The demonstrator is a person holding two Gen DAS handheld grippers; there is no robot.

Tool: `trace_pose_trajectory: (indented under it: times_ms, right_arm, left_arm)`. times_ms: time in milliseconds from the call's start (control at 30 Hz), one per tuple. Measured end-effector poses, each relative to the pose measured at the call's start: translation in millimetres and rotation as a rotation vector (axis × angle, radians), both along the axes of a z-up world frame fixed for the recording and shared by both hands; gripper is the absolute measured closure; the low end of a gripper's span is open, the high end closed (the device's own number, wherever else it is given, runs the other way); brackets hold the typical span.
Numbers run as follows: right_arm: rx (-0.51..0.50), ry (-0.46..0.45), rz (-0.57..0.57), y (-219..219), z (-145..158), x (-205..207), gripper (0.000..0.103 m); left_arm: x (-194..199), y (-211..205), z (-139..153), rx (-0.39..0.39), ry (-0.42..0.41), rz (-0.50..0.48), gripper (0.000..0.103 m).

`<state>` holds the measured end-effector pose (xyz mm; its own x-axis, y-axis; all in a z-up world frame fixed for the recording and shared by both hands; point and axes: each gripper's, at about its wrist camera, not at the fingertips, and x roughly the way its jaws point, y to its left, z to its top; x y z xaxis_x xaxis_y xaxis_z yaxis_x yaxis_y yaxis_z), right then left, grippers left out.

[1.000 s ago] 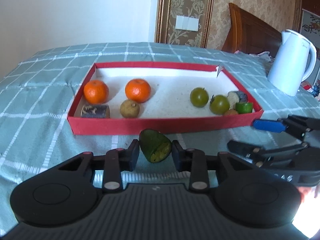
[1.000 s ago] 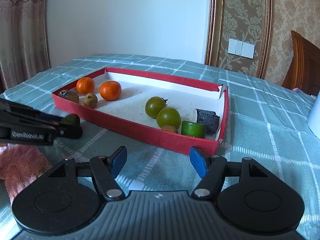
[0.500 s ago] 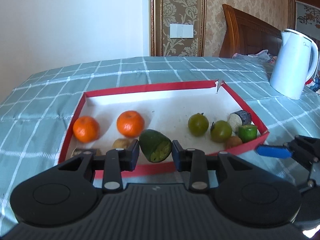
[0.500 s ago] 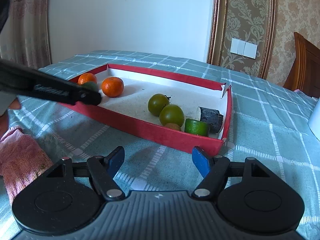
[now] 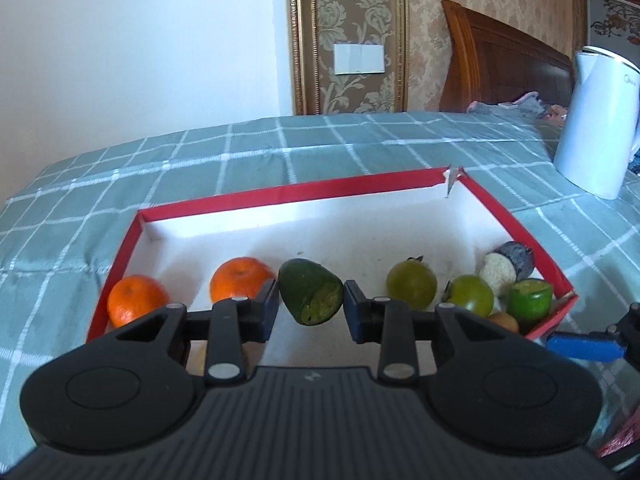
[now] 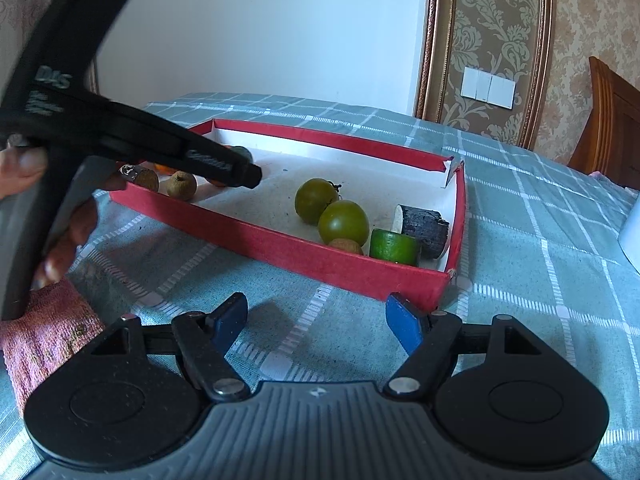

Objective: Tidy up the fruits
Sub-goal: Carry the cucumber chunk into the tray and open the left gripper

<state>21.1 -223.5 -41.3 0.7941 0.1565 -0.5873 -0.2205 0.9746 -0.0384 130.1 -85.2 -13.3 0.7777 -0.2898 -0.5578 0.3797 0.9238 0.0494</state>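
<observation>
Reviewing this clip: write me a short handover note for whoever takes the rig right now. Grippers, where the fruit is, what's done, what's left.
Left gripper: shut on the dark green cut fruit, held above the red tray, between the fruit groups.
Right gripper: open, empty, over the tablecloth in front of the tray.
In the tray: two oranges and small brown pieces at one end; two green round fruits, a lime-green piece, a dark cut piece and a small brown fruit at the other.
Done: all other fruit visible is in the tray.
Left: set down the held fruit, probably with the greens.
</observation>
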Motion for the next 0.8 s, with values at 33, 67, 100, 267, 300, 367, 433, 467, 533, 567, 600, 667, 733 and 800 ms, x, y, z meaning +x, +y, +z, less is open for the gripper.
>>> trace_pose_trajectory:
  times_ms: [33, 67, 100, 267, 300, 367, 433, 467, 533, 567, 600, 667, 733, 800]
  right_arm:
    - [0.001, 0.002, 0.0, -0.2, -0.2, 0.3, 0.027]
    - [0.002, 0.004, 0.0, -0.3, -0.3, 0.4, 0.027]
    - [0.003, 0.005, 0.0, -0.3, -0.4, 0.5, 0.027]
    - [0.003, 0.006, 0.0, 0.0, -0.5, 0.5, 0.027]
    - [0.003, 0.006, 0.0, 0.1, -0.5, 0.4, 0.027]
    - [0.003, 0.005, -0.001, 0.0, -0.5, 0.5, 0.027]
    - [0.002, 0.006, -0.001, 0.0, -0.5, 0.4, 0.027]
    - [0.003, 0.005, -0.001, -0.1, -0.4, 0.3, 0.027]
    - [0.003, 0.006, -0.001, -0.1, -0.4, 0.3, 0.027]
    - [0.003, 0.006, -0.001, -0.1, -0.4, 0.4, 0.027]
    - [0.003, 0.006, -0.001, 0.0, -0.4, 0.4, 0.027]
    - [0.003, 0.006, -0.001, -0.1, -0.4, 0.3, 0.027]
    - [0.003, 0.006, -0.001, -0.1, -0.4, 0.4, 0.027]
    - [0.003, 0.006, -0.001, -0.2, -0.4, 0.4, 0.027]
  left_arm:
    - [0.6, -1.6, -0.1, 0.003, -0.005, -0.001, 0.071]
    - [1.5, -3.1, -0.3, 0.003, -0.011, -0.003, 0.071]
    - [2.5, -3.4, -0.6, -0.002, -0.014, -0.006, 0.071]
    - [12.5, -8.9, -4.5, -0.017, 0.005, -0.023, 0.071]
    - [13.3, -8.9, -5.2, -0.014, 0.002, -0.022, 0.071]
    - [14.7, -9.3, -7.1, -0.01, 0.007, -0.019, 0.071]
    - [15.8, -8.9, -9.2, -0.01, 0.015, -0.019, 0.071]
    - [16.4, -8.9, -9.8, -0.009, 0.016, -0.017, 0.071]
    - [17.1, -8.6, -10.3, -0.009, 0.017, -0.014, 0.071]
    - [17.6, -8.1, -10.8, -0.01, 0.018, -0.012, 0.071]
    - [18.3, -7.9, -11.2, -0.009, 0.021, -0.011, 0.071]
    - [20.6, -7.7, -13.3, -0.008, 0.031, -0.005, 0.071]
    - [22.4, -6.3, -15.1, -0.016, 0.043, -0.005, 0.071]
    - [22.8, -6.9, -14.9, -0.014, 0.041, -0.006, 0.071]
